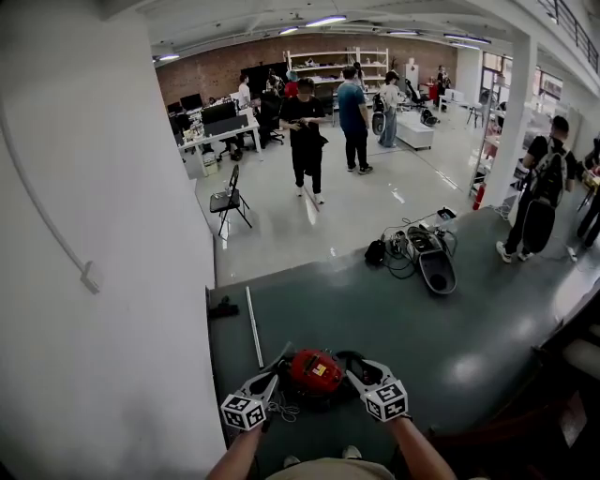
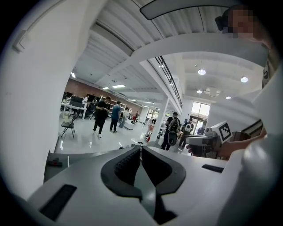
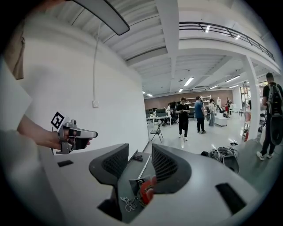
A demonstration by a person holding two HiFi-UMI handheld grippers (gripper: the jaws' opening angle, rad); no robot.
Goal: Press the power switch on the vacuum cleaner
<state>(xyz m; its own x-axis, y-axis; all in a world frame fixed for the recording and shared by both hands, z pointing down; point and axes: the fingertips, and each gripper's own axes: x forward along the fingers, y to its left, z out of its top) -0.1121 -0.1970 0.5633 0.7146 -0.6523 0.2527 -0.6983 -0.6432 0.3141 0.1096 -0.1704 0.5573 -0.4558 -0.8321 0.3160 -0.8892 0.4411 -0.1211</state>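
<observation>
Between both grippers, low down: the vacuum cleaner (image 1: 315, 371), its power switch apparently not yet pressed.
Jaws of the left gripper (image 2: 140, 149) are closed together on nothing. The right gripper (image 3: 140, 154) is spread wide and empty, with the red vacuum cleaner just beneath its fingertips and no contact visible. The press is still to do.

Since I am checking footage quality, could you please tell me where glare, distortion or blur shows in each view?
Head view: long ceiling lamps glare off the glossy pale floor; the round red vacuum cleaner looks sharp. Left gripper view: strong fisheye bending and black corners. Right gripper view: the same curving; the white wall is evenly lit.
</observation>
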